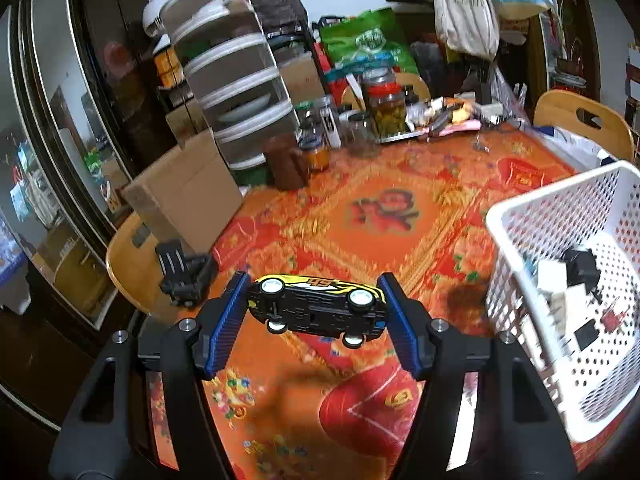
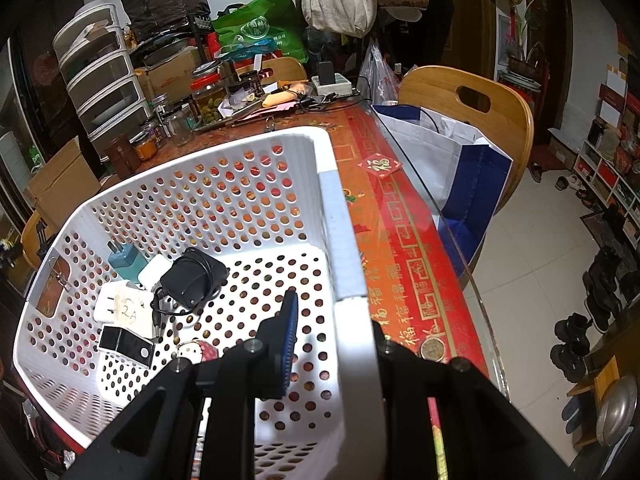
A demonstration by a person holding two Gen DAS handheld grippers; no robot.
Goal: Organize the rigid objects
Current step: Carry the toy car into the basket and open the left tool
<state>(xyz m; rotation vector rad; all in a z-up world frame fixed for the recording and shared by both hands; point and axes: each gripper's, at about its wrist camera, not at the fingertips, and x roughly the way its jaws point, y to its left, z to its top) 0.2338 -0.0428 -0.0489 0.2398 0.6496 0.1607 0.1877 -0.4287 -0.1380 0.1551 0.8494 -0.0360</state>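
Left gripper [image 1: 316, 308] clamps toy car [image 1: 320, 304] (upside down) — roof number perhaps "49".

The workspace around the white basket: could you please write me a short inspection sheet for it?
Surface: table under a red and gold patterned cloth, glass-edged.
Job's things: yellow and black toy car held above the cloth; white perforated plastic basket holding white plug chargers and a black power adapter.
Clutter: glass jars, stacked drawer unit, cardboard box.
Grippers: left gripper shut on the car; right gripper straddles the basket's wall, contact unclear.
Cables: the adapter's black cord, coiled.
Surroundings: wooden chair, white and blue bag.
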